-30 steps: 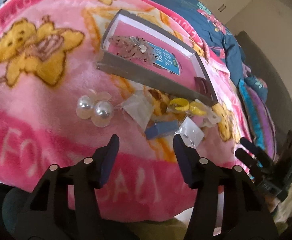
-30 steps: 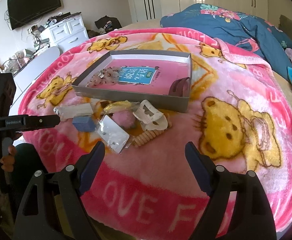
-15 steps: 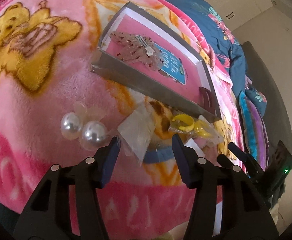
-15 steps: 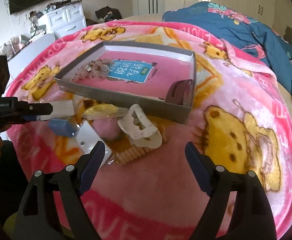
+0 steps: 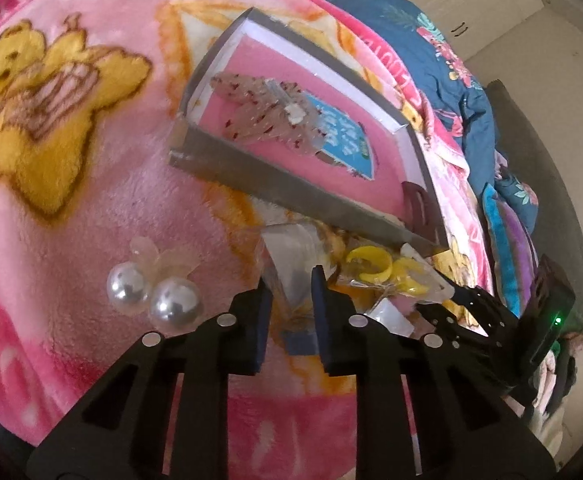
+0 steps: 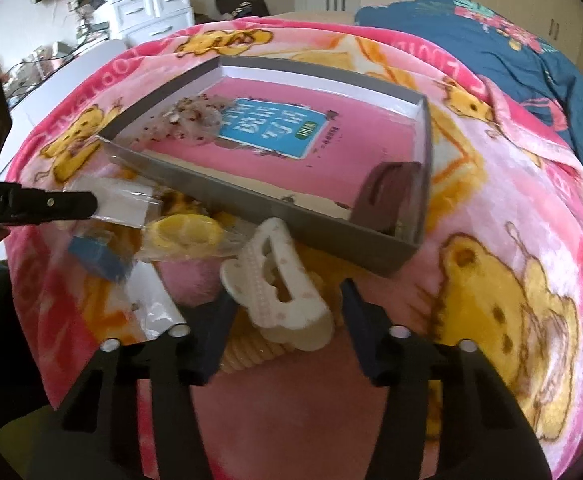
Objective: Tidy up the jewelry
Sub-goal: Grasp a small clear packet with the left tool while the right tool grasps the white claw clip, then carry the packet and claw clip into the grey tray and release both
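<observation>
Your grey tray (image 5: 291, 188) lies on the pink bear blanket (image 5: 91, 184), its long axis running from upper left to lower right in the left wrist view, with the near wall facing your grippers. Inside it a speckled translucent hair clip (image 5: 267, 116) lies along that same axis at the left end, overlapping a blue card (image 5: 347, 140), and a dark brown clip (image 6: 391, 196) stands against the right-hand corner. In front of the near wall sits the loose pile. Your left gripper (image 5: 287, 292) is closing, its jaws now narrow, with a clear plastic packet (image 5: 291, 256) between them; the packet's long side points up toward the tray, and in the right wrist view your fingertips (image 6: 71, 204) appear to pinch its edge. Whether the pads truly press it flat is hard to judge through the clear film. Your right gripper (image 6: 287, 312) is also closing, jaws about half spread, straddling the cream claw clip (image 6: 279, 300), which lies with its long axis from upper left to lower right; the left pad is at the clip's side while the right pad stands just clear. A coiled yellow hair tie (image 6: 251, 352) is half hidden beneath the clip. A yellow ring packet (image 6: 183, 232) and a blue block (image 6: 99, 260) lie between the two grippers, the block partly covered. Two pearl balls (image 5: 151, 296) rest apart at the left.
</observation>
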The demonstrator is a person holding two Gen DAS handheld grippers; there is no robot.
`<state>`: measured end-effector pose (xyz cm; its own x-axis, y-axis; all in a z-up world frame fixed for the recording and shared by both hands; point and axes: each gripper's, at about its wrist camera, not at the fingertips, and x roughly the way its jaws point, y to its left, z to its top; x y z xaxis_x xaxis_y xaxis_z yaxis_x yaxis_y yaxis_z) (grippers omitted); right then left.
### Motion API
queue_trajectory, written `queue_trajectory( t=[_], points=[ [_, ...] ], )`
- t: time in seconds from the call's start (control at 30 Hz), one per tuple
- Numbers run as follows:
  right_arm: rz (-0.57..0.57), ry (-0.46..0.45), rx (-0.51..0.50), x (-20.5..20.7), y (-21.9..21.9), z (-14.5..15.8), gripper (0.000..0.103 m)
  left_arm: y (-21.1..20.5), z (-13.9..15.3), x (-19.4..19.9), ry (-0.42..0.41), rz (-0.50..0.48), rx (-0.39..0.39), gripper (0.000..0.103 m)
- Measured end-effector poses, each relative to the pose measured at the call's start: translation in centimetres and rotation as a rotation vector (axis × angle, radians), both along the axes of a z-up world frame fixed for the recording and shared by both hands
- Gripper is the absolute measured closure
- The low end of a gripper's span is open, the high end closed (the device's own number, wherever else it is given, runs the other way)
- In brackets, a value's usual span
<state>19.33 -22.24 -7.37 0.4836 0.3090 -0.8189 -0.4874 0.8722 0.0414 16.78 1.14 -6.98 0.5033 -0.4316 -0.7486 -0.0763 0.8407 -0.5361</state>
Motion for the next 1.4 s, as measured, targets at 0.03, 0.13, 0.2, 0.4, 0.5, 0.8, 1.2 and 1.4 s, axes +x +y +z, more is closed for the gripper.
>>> queue_trajectory(
  t=[0.03, 0.13, 0.2, 0.4, 0.5, 0.8, 1.2, 1.4],
  points=[
    [0.009, -0.002, 0.006, -0.1, 0.1, 0.1, 0.06, -0.1, 0.2, 0.0, -0.007, -0.004, 0.006, 0.093],
    [0.023, -0.017, 0.017, -0.3, 0.4, 0.5, 0.064, -0.2, 0.8, -0.1, -0.024, -0.016, 0.011, 0.094],
    [0.02, -0.026, 0.032, -0.5, 0.2, 0.9, 0.066, -0.3, 1.1, -0.3, -0.035, -0.021, 0.011, 0.095],
    [-0.028, -0.045, 0.085, -2.0, -1.9, 2.2, 0.066, -0.8, 2.2, -0.8, -0.07, -0.045, 0.037, 0.097],
    [-0.07, -0.056, 0.105, -3.1, -3.3, 2.7, 0.066, -1.2, 2.9, -0.9, -0.088, -0.054, 0.044, 0.097],
    [-0.192, -0.087, 0.176, -5.7, -7.3, 4.2, 0.066, -2.5, 5.5, -0.9, -0.153, -0.084, 0.067, 0.098],
    [-0.287, -0.038, 0.316, -4.1, -10.3, 4.7, 0.066, -3.7, 8.1, -0.2, -0.215, -0.108, 0.087, 0.098],
    [-0.296, 0.015, 0.378, -2.2, -9.9, 3.8, 0.066, -3.7, 8.2, 0.3, -0.215, -0.116, 0.089, 0.098]
  ],
)
